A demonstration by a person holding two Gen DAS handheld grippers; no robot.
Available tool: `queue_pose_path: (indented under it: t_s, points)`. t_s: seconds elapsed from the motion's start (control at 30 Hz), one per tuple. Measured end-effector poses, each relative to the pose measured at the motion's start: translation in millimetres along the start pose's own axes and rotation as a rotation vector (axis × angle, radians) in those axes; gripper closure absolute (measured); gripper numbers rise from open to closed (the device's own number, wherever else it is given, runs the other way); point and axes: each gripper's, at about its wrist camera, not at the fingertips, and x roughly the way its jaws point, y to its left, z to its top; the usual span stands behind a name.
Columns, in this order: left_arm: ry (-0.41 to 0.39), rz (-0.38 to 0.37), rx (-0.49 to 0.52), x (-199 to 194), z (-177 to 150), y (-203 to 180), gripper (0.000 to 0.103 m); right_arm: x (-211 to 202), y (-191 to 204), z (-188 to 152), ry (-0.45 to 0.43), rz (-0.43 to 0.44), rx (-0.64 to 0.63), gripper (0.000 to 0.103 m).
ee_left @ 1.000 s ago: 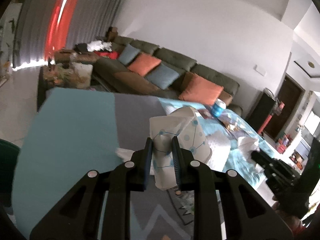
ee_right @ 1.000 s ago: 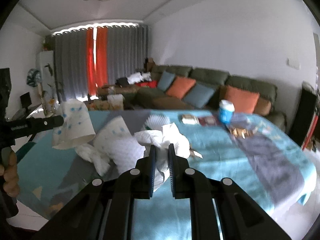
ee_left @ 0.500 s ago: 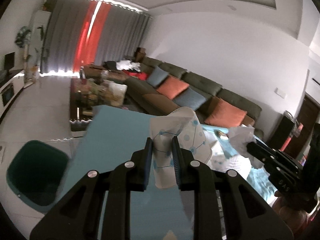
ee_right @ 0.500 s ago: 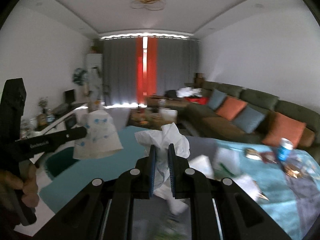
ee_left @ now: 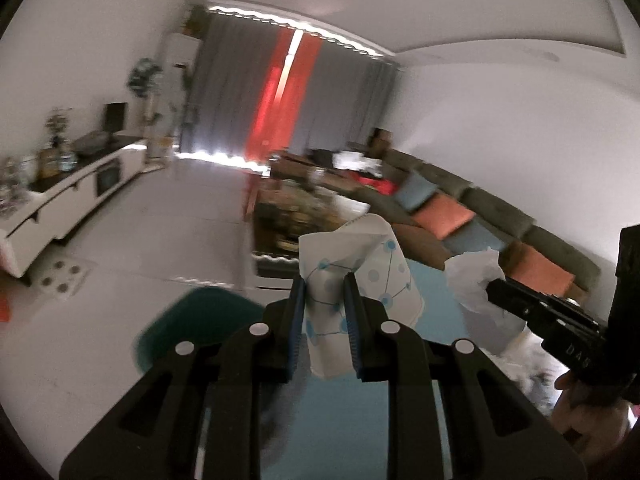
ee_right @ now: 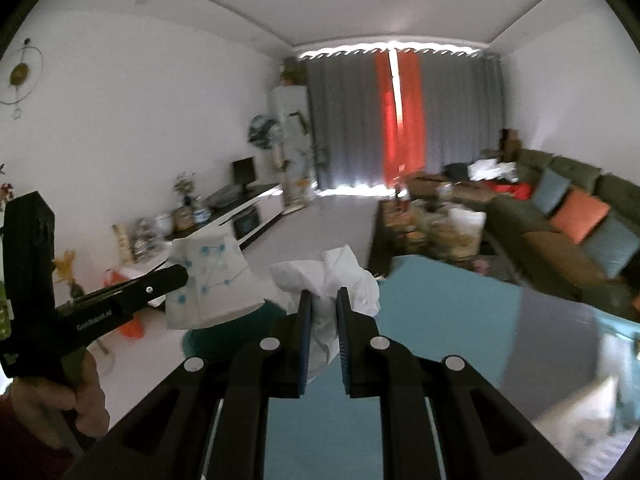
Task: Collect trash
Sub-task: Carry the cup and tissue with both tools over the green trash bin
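My left gripper [ee_left: 323, 280] is shut on a crushed white paper cup [ee_left: 360, 280] printed with blue dots and lines, held up in the air. The right wrist view shows that same paper cup [ee_right: 208, 280] at the left, in the left gripper [ee_right: 182, 274]. My right gripper [ee_right: 322, 300] is shut on a crumpled white tissue [ee_right: 332, 276]. From the left wrist view the tissue [ee_left: 474, 276] hangs at the right. A dark green bin [ee_left: 200, 320] stands on the floor below and ahead of both, partly hidden by the fingers.
Under the grippers lies the teal and grey table cover [ee_right: 440, 312]. A dark coffee table [ee_right: 432, 228] with clutter stands ahead, a green sofa [ee_right: 568, 208] with orange and blue cushions at the right, a white low cabinet [ee_left: 68, 196] at the left.
Both grippers have swung left, away from the littered table top and toward the room and the green bin, each keeping its grip on the cup and the tissue.
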Motion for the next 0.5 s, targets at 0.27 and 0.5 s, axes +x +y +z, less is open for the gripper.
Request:
queue_pose_path:
  t_s: [0.27, 0.5]
  points:
    - [0.032, 0.141, -0.049, -11.0, -5.3, 81.1, 0.083, 78.1, 40.4, 10.7, 0.17, 0.15, 0.011, 0.092]
    - [0.117, 0.195, -0.068, 27.6, -19.0, 102.5, 0.083, 163.9, 60.2, -4.3, 0.385, 0.21, 0.04, 0.092]
